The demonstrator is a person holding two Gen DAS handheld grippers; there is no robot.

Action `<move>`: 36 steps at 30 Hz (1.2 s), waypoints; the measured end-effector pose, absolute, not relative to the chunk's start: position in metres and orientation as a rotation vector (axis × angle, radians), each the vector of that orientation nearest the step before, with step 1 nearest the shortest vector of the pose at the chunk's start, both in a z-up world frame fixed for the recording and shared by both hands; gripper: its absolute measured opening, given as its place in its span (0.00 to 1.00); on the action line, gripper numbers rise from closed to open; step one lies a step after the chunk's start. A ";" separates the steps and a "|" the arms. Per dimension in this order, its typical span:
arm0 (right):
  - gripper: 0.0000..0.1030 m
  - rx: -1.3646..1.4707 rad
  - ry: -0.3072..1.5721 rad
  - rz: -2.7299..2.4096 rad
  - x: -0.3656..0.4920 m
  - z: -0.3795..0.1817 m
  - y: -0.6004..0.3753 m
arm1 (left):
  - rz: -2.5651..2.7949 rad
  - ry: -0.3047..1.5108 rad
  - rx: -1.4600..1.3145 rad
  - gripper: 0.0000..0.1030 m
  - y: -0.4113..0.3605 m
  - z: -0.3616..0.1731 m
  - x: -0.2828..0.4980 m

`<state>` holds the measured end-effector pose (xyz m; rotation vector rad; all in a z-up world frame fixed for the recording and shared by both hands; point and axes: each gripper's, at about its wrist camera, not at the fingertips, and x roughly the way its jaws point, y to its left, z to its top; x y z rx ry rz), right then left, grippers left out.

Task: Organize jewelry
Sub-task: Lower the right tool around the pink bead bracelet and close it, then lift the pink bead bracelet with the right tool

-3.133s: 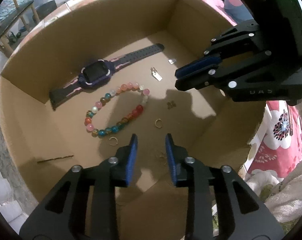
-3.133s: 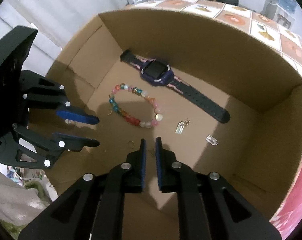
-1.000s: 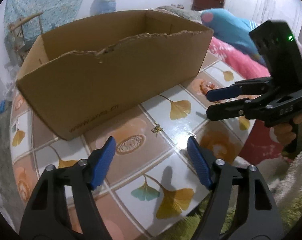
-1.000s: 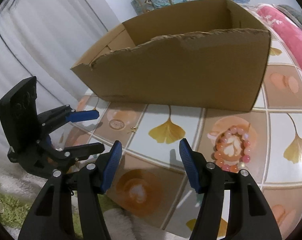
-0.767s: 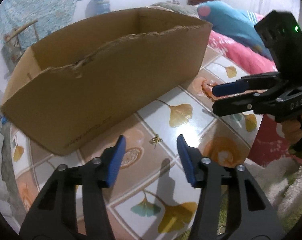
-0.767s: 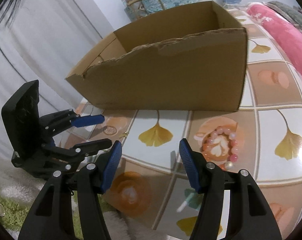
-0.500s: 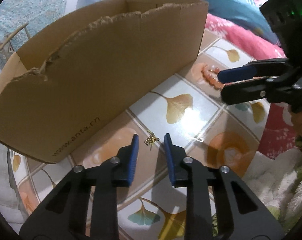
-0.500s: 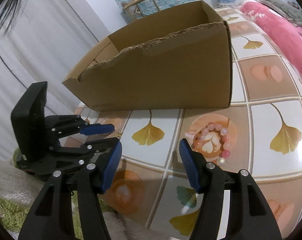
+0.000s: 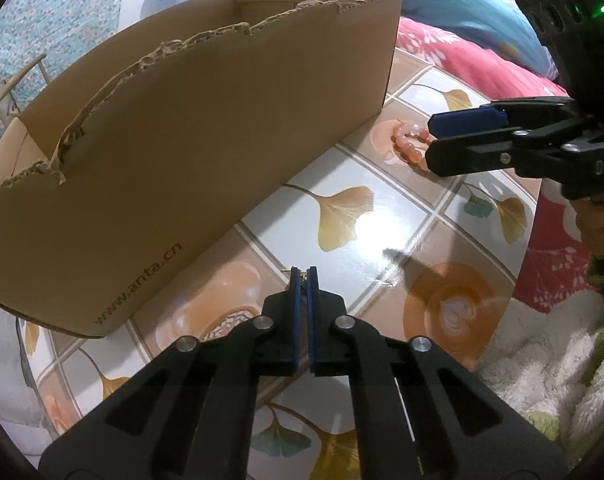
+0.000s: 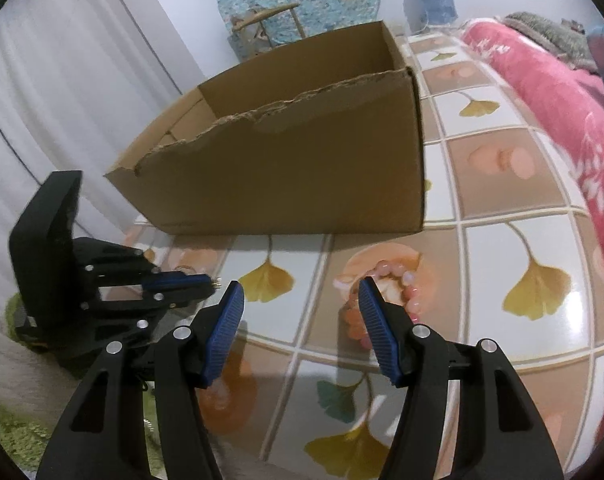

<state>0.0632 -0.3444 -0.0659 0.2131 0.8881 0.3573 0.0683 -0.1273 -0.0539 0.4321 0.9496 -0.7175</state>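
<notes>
My left gripper [image 9: 300, 273] rests low on the tiled table in front of the cardboard box [image 9: 181, 140], its jaws closed tight on a small gold earring [image 9: 300, 274] that peeks out at the pad tips. The right wrist view shows the same gripper [image 10: 211, 281] from the side, with the gold piece [image 10: 217, 279] at its tip. My right gripper [image 10: 302, 294] stands open just above the table. A pink bead bracelet [image 10: 404, 280] lies beyond its right finger, untouched. In the left wrist view that bracelet [image 9: 408, 142] sits partly behind the right gripper [image 9: 432, 140].
The open box [image 10: 302, 176] has a torn front rim and stands on the table [image 10: 502, 248] with ginkgo-leaf tiles. A pink blanket [image 10: 562, 100] lies along the right side. White and green fluffy fabric [image 9: 542, 360] lies below the table's near edge.
My left gripper moved down toward the earring on the table and its jaws went from wide apart to closed on it. The right gripper shifted toward the bracelet and stayed open.
</notes>
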 end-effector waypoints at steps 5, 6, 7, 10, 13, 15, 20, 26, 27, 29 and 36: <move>0.50 0.171 0.914 0.303 0.068 -0.071 -0.343 | -0.717 0.948 0.433 0.02 -0.127 -0.054 0.068; 0.49 0.163 0.923 0.295 0.070 -0.073 -0.343 | -0.716 0.944 0.434 0.01 -0.126 -0.053 0.068; 0.45 0.153 0.935 0.287 0.071 -0.074 -0.342 | -0.716 0.942 0.434 0.01 -0.126 -0.053 0.068; 0.35 0.115 0.974 0.265 0.078 -0.081 -0.337 | -0.715 0.940 0.427 0.01 -0.125 -0.054 0.069; 0.32 0.076 0.986 0.250 0.081 -0.083 -0.333 | -0.716 0.940 0.425 0.00 -0.124 -0.053 0.070; 0.32 0.049 0.988 0.248 0.082 -0.084 -0.329 | -0.716 0.940 0.428 0.00 -0.124 -0.053 0.070; 0.21 -0.041 0.982 0.218 0.084 -0.084 -0.316 | -0.714 0.937 0.428 0.00 -0.123 -0.052 0.070; 0.10 0.025 0.982 0.232 0.088 -0.085 -0.325 | -0.709 0.922 0.432 0.00 -0.123 -0.050 0.068; 0.10 0.044 0.983 0.235 0.088 -0.085 -0.329 | -0.707 0.918 0.433 0.00 -0.122 -0.050 0.067; 0.10 0.116 0.982 0.254 0.089 -0.084 -0.340 | -0.704 0.916 0.431 0.00 -0.122 -0.049 0.067; 0.10 0.375 0.915 0.345 0.085 -0.073 -0.378 | -0.689 0.904 0.406 0.00 -0.114 -0.040 0.065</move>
